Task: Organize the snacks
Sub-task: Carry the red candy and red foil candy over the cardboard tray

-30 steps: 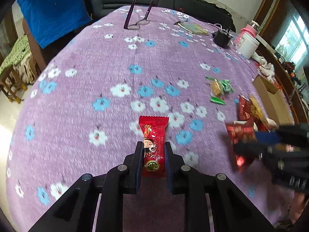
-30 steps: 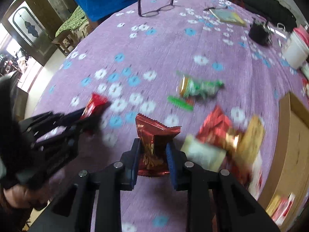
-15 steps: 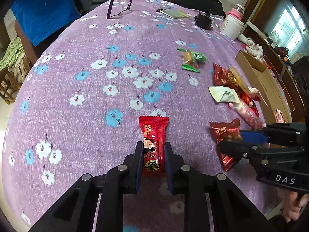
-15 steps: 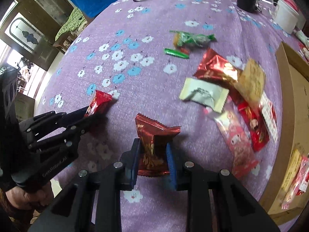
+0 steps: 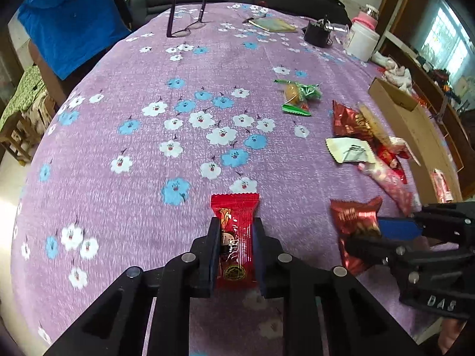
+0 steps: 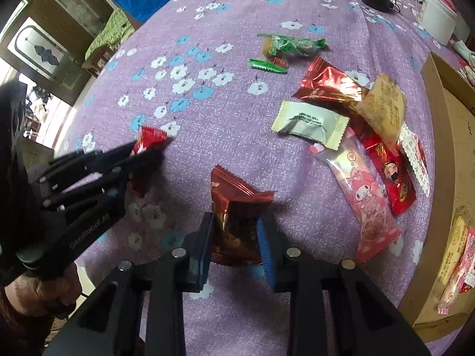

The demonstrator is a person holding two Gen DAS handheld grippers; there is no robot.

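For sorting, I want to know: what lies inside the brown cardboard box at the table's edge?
Inside the brown cardboard box, a yellow packet and pink-red packets lie at its near end. The rest is out of frame.

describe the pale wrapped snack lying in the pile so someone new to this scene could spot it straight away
Start at the cardboard box on the right edge of the purple flowered cloth; a heap of snack packets lies just left of it. On the heap's left side sits the cream packet, flat with crimped ends and small dark print. It is the only pale, pictureless wrapper among red, gold and pink ones.
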